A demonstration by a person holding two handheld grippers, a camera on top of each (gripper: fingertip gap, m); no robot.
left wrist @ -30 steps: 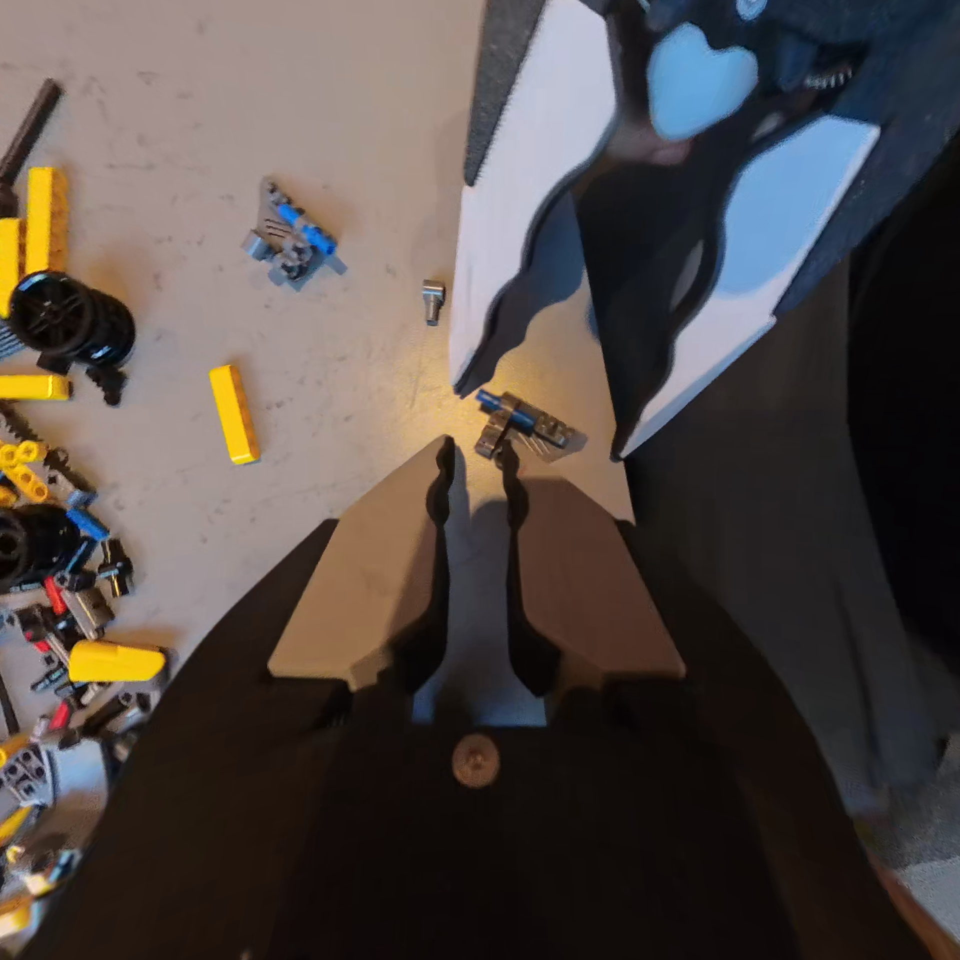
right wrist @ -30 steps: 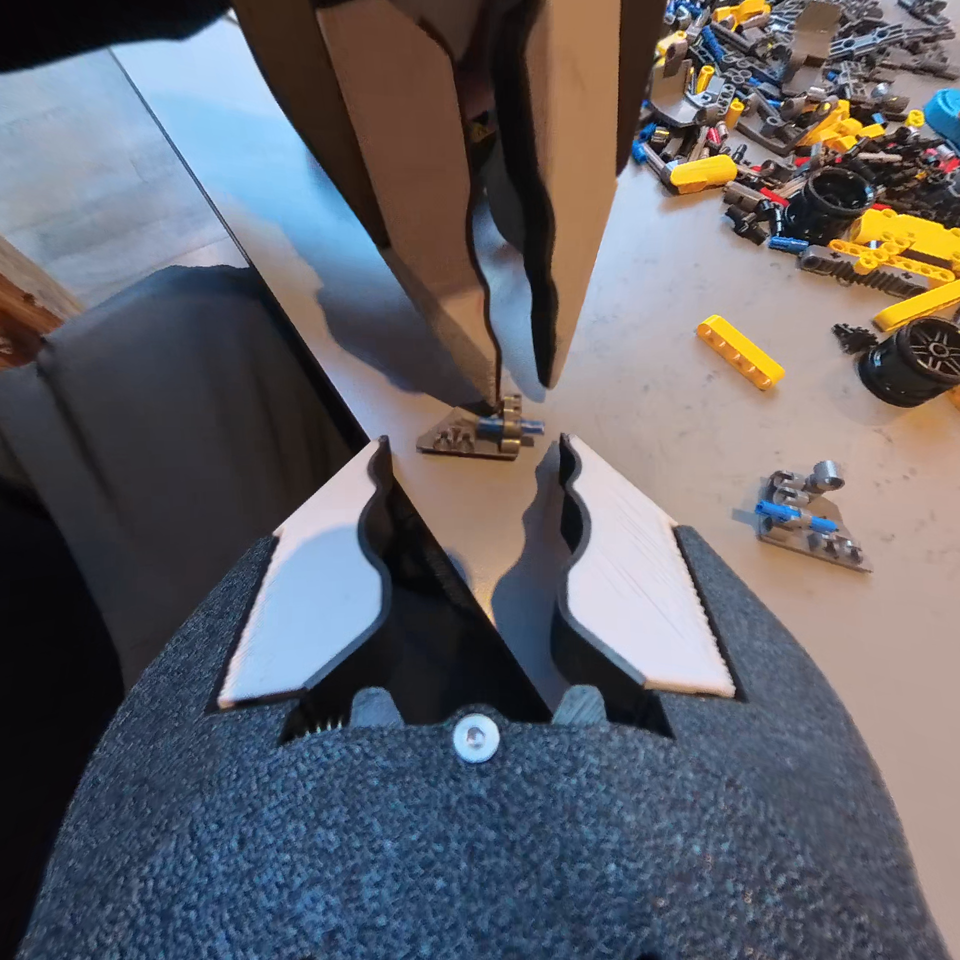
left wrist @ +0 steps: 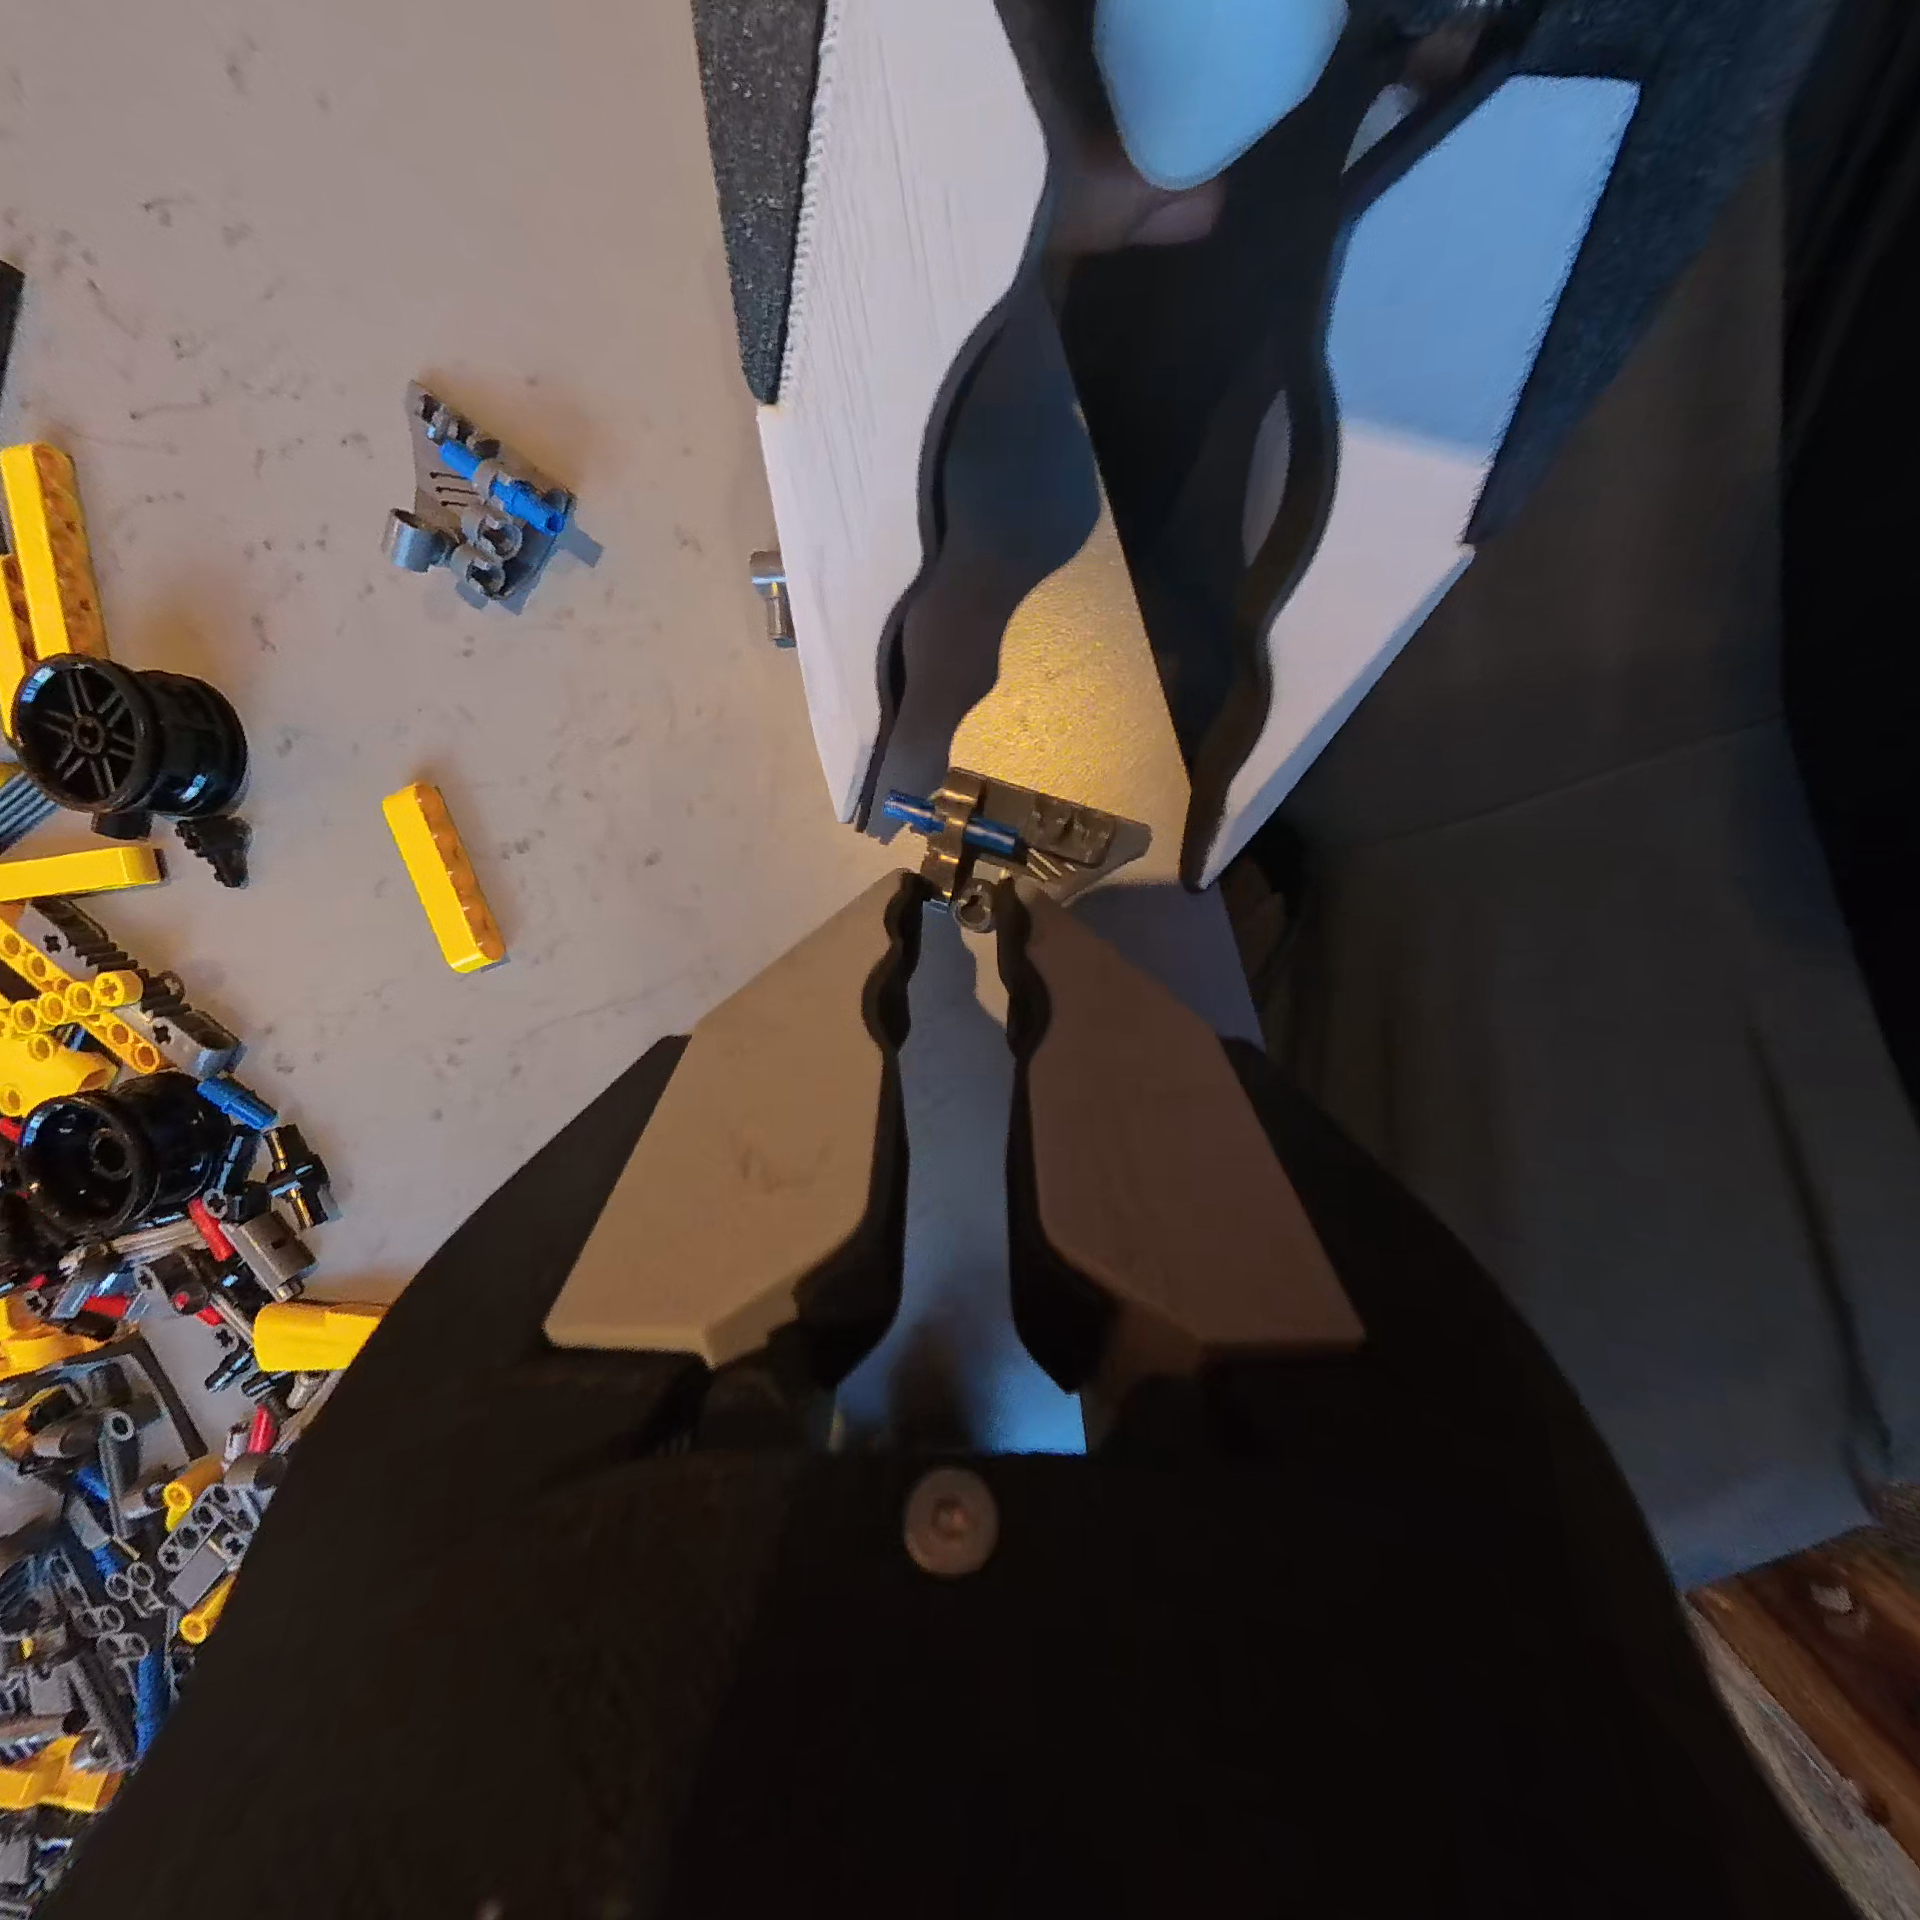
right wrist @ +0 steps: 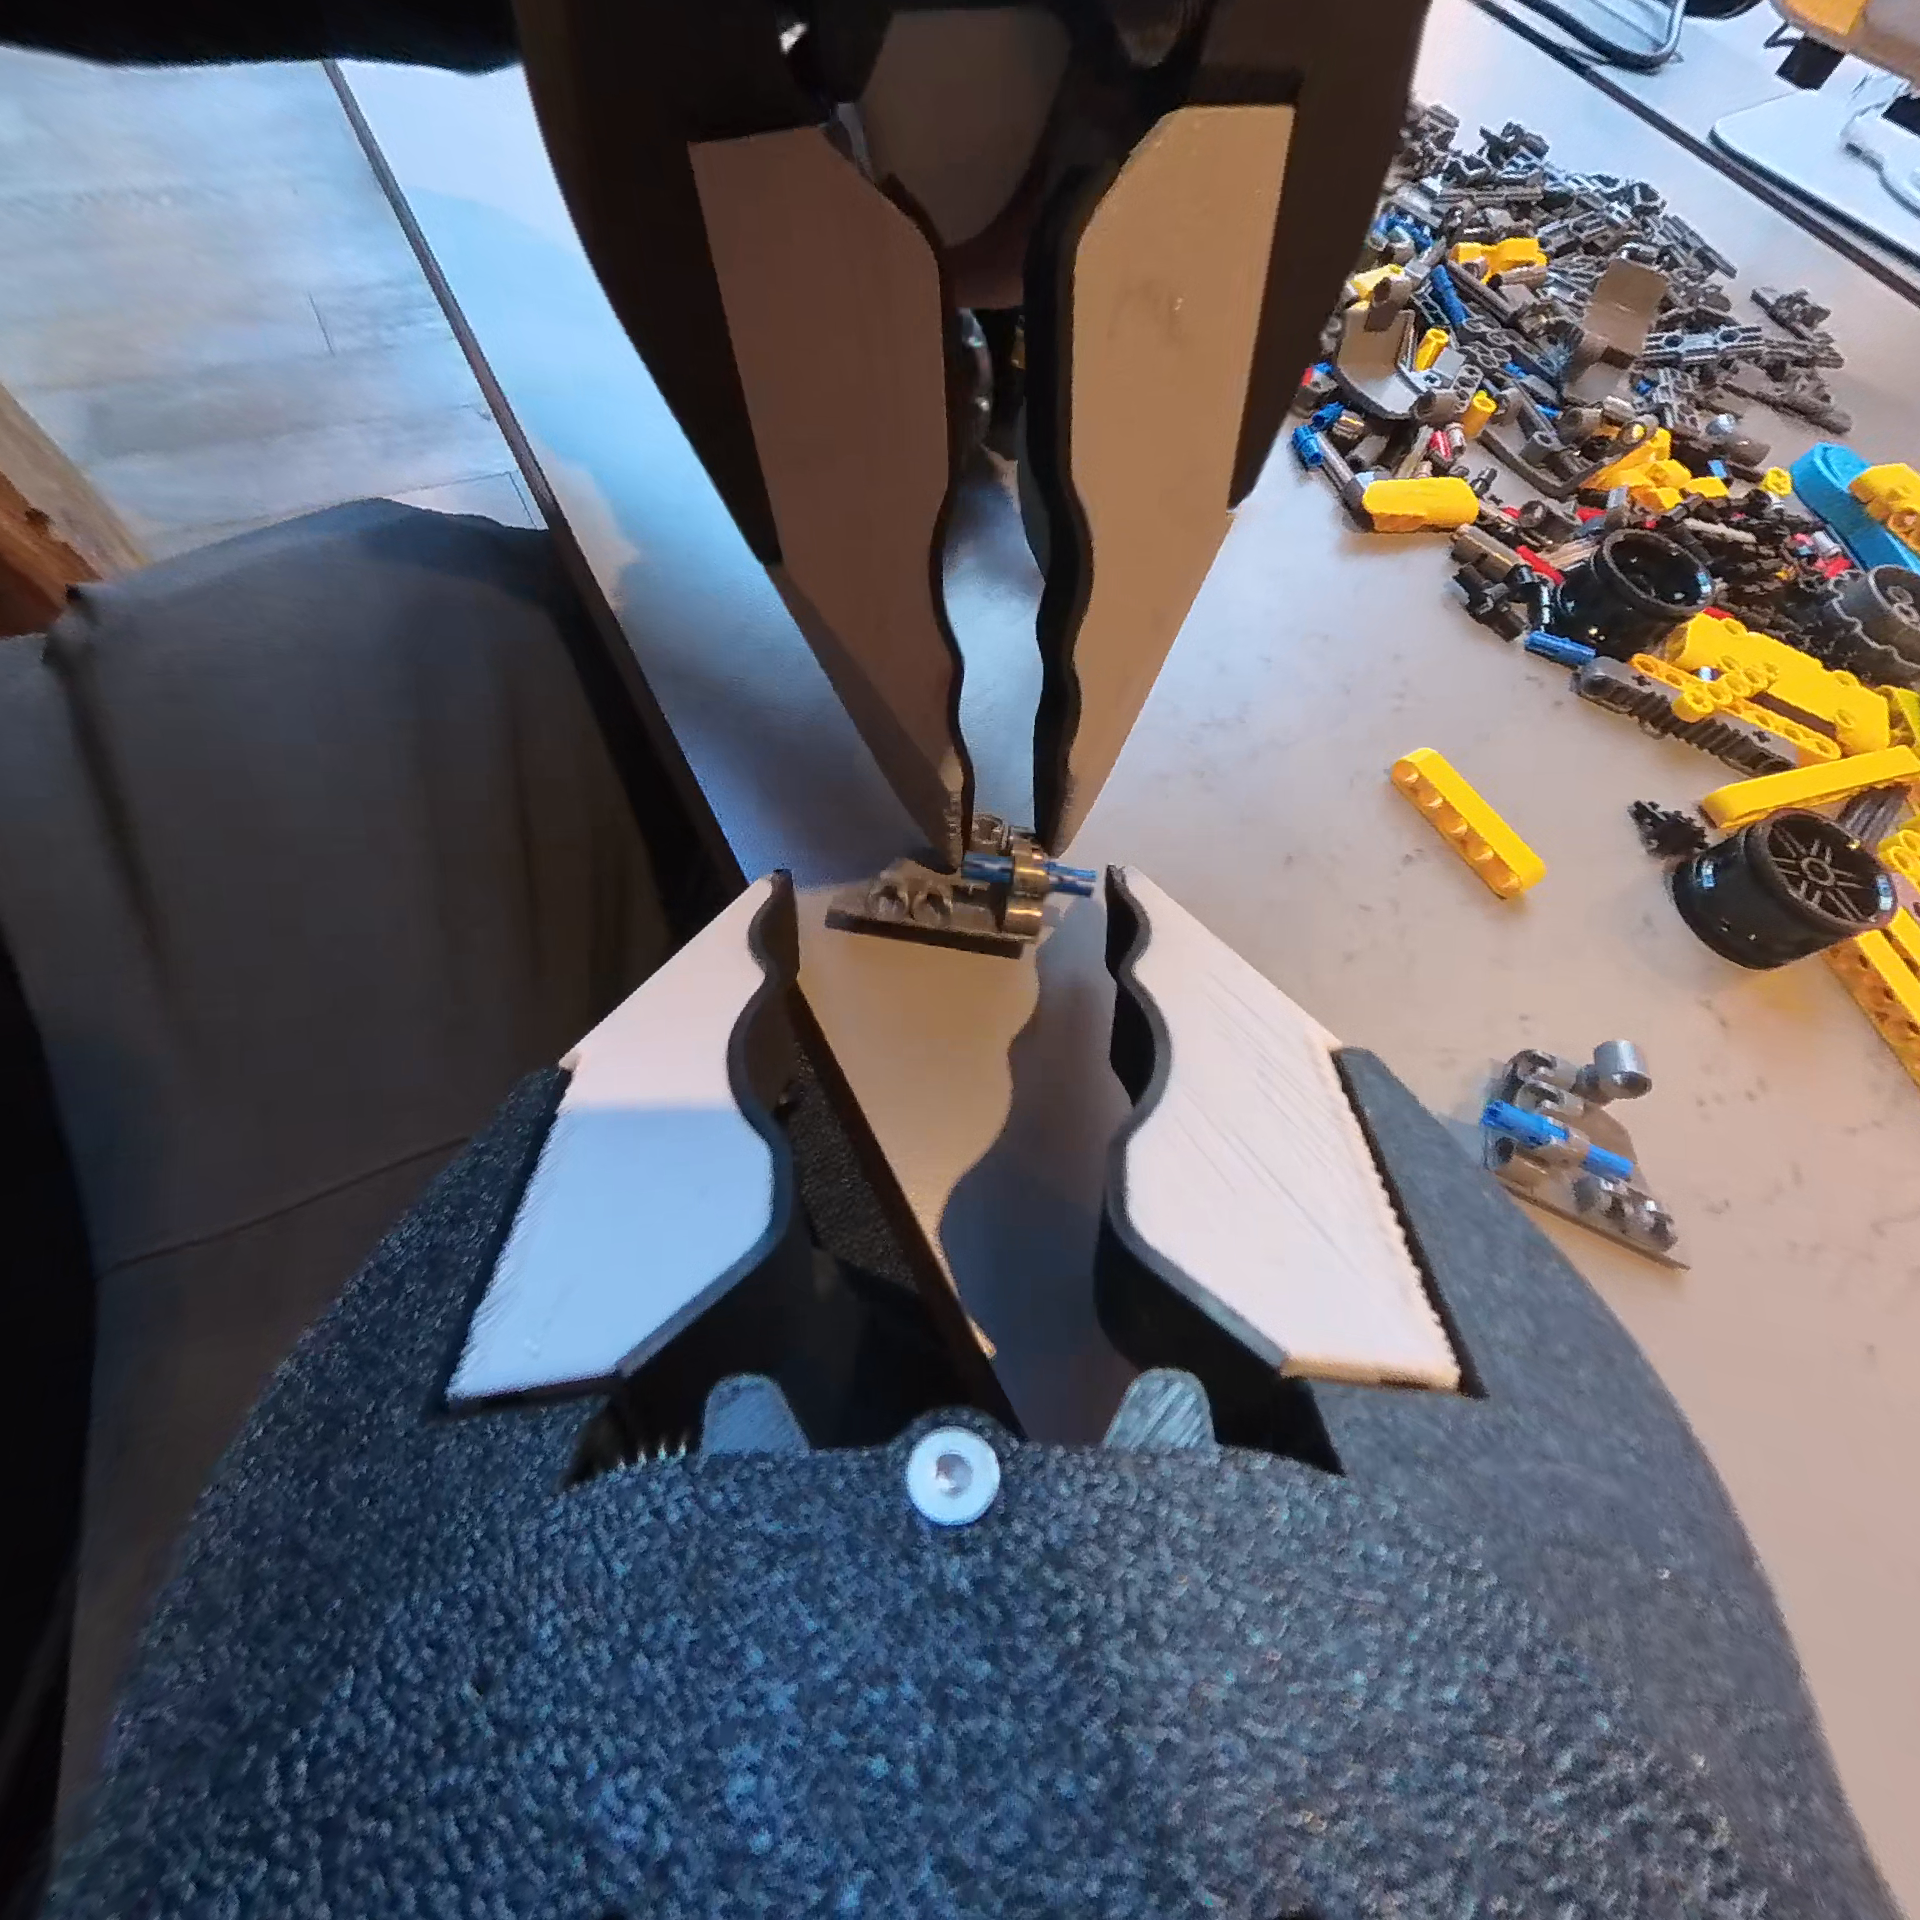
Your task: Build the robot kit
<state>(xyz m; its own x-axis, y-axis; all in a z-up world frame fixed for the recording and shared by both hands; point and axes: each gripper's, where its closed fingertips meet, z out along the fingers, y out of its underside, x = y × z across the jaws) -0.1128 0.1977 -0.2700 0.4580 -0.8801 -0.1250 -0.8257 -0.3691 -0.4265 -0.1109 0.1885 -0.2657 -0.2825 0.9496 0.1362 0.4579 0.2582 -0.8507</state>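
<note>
A small grey plate assembly with a blue pin [left wrist: 1039, 831] sits at the table's near edge, also in the right wrist view [right wrist: 935, 904]. My left gripper [left wrist: 954, 891] is shut on a grey connector on this assembly and holds it just above the table [left wrist: 582, 727]. From the right wrist view the left gripper [right wrist: 1003, 831] comes down from above. My right gripper [right wrist: 945, 888] is open, one fingertip on each side of the assembly and apart from it. It shows at the top of the left wrist view [left wrist: 1029, 852].
A second grey assembly with blue pins [left wrist: 483, 509] [right wrist: 1579, 1153] and a yellow beam [left wrist: 445, 878] [right wrist: 1465, 821] lie nearby. A small grey pin [left wrist: 771, 592] lies beside the right finger. Black wheels [left wrist: 114, 738] and a heap of parts [right wrist: 1621, 436] fill the far side. Dark fabric [right wrist: 312, 831] lies beyond the edge. Left and right tips are no more than a few centimetres apart.
My left gripper moved forward and closed on the assembly's connector, raising it slightly. My right gripper came closer, so its open fingers now flank the assembly.
</note>
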